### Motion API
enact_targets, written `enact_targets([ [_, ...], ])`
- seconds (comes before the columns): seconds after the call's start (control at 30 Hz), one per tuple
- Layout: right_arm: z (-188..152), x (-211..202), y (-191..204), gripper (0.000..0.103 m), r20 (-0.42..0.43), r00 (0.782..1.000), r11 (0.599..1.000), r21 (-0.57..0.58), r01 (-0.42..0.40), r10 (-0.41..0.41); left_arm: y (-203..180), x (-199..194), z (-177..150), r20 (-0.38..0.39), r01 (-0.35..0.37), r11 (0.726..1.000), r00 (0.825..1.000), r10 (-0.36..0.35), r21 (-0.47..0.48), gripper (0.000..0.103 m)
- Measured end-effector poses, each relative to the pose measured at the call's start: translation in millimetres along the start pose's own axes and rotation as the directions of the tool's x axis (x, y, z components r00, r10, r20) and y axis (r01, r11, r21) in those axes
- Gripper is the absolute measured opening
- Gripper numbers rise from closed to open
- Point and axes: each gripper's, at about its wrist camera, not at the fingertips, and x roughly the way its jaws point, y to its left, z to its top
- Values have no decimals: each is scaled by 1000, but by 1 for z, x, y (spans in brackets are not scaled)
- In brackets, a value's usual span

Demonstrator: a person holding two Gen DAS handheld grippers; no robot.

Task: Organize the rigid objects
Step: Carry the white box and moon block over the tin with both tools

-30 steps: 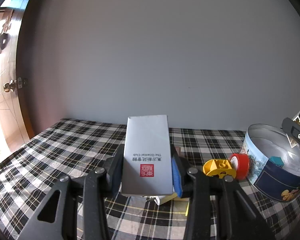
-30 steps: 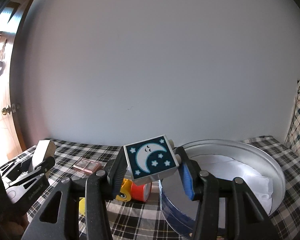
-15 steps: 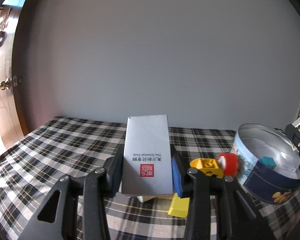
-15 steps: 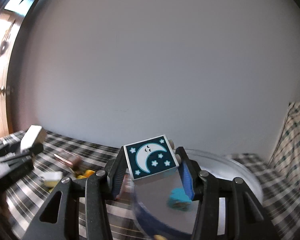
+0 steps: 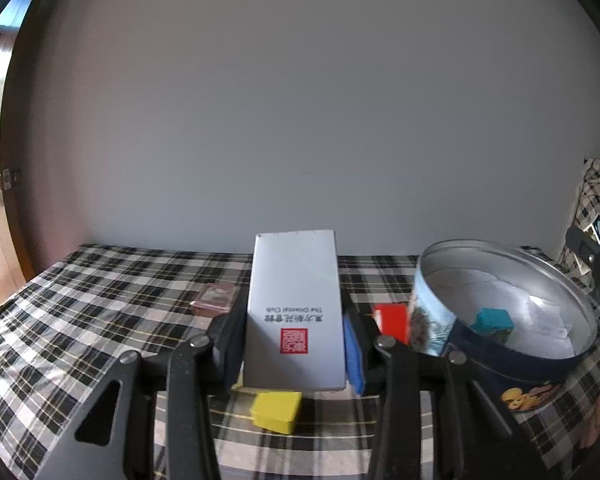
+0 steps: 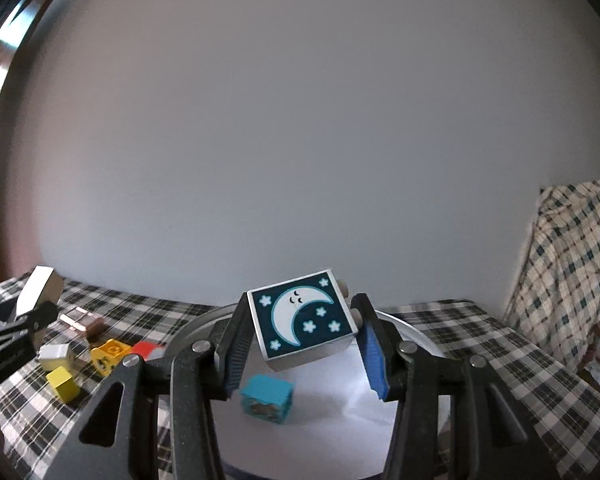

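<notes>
My left gripper (image 5: 294,346) is shut on a tall grey box (image 5: 296,304) with a red seal, held upright above the checked tablecloth (image 5: 100,300). The same box (image 6: 40,290) shows at the far left of the right wrist view. My right gripper (image 6: 300,344) is shut on a dark blue moon-and-stars block (image 6: 302,320), tilted, hanging over the open round tin (image 6: 332,432). A teal block (image 6: 266,398) lies on the tin's floor. In the left wrist view the tin (image 5: 432,320) stands to the right of the box.
Loose on the cloth left of the tin lie a yellow block (image 5: 277,410), a red block (image 5: 392,322), an orange brick (image 6: 110,354), a whitish block (image 6: 56,354) and a pink case (image 5: 216,300). A wall runs behind. Checked fabric (image 6: 572,264) hangs at the right.
Both grippers have moved right across the table with their loads. The moon block has come from beside the tin to over it. The tin has come nearer in the left wrist view.
</notes>
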Motion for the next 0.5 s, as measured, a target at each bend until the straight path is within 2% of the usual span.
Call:
enact_targets([
  [0.5, 4, 6, -47, 51, -11, 995, 994, 33, 100, -100, -58, 5, 4, 3, 83, 996, 997, -83, 32, 40],
])
